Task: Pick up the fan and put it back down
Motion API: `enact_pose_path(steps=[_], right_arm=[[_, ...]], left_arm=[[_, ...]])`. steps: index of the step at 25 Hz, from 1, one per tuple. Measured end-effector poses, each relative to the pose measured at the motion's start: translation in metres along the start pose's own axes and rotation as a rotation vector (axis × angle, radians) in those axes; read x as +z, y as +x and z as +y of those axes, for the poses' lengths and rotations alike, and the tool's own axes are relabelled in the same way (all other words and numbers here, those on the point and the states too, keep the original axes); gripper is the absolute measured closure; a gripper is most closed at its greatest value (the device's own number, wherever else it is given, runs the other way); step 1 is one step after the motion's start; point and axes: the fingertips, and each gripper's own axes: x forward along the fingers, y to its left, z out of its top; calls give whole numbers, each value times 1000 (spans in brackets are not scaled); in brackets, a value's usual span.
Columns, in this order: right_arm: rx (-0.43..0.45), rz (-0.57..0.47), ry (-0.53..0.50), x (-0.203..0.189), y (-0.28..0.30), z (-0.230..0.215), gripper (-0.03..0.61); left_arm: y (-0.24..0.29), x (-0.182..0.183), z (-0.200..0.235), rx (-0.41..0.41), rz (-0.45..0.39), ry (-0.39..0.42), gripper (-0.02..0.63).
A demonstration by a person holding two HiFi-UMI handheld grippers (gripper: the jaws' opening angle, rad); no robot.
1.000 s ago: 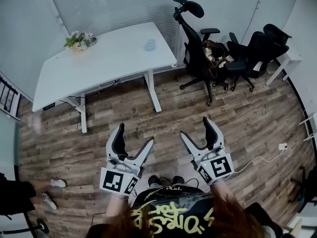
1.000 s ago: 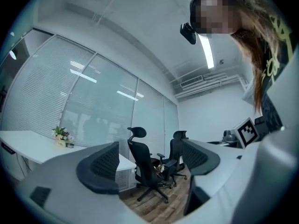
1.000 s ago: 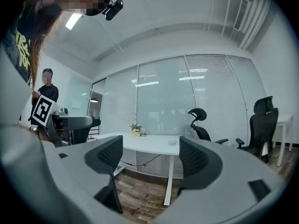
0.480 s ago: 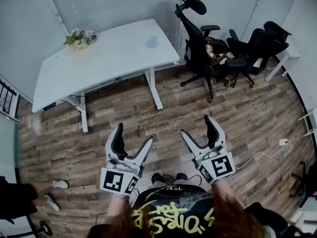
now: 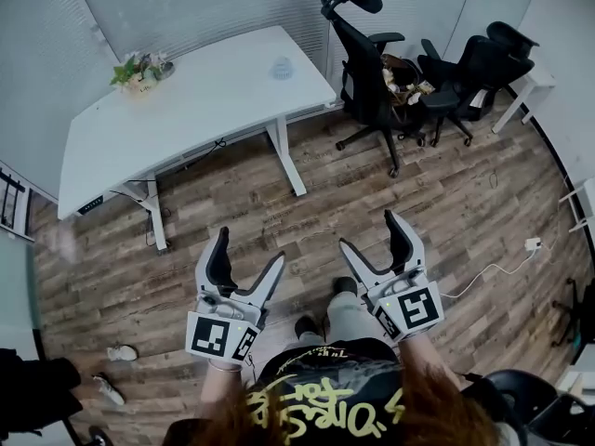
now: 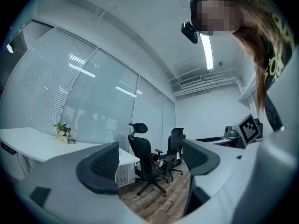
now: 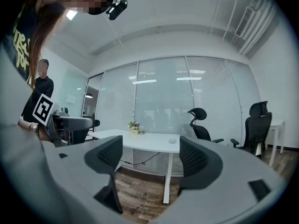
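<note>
A wood floor [image 5: 446, 203] takes up most of the head view, and a wide bare stretch of it is left between the person and the desk [image 5: 195, 110]. The desk is set askew against a wall of blinds [image 5: 204, 7], its near edge and right corner turned toward the open floor. Black chairs [image 5: 367, 72] are crowded beside that corner, so less room is left on the right. A white cable [image 5: 493, 291] is trailed across the floor at the right, and a shoe [image 5: 121, 352] lies at the left.

The left gripper [image 5: 249, 249] and the right gripper [image 5: 370, 233] are held low in front of the person, side by side and apart, well short of the desk. Both sets of jaws are spread wide, and nothing is held between them; only floor and furniture are seen through the gaps.

The fan [image 5: 282, 68] stands on the desk near its right end, clear of the edges and well apart from both grippers. A plant [image 5: 138, 71] is placed at the far left corner.

In the right gripper view the desk is framed between the jaws, and a second person [image 7: 42, 85] is shown standing at the left, seen in the head view only as dark clothing. In the left gripper view the chairs are framed instead, and the fan is not made out.
</note>
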Motion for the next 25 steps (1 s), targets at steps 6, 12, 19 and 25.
enact_pose_path(steps=[6, 12, 19, 25], right_arm=[[5, 14, -10, -2, 10, 1, 218], [26, 17, 1, -7, 37, -7, 218], [51, 8, 8, -9, 88, -35, 218], [68, -1, 8, 1, 136, -68, 218]], left_arm=[[6, 1, 5, -10, -7, -3, 198], [24, -4, 19, 8, -3, -11, 198], [70, -7, 45, 23, -2, -8, 199], [123, 0, 67, 38, -12, 6, 199]])
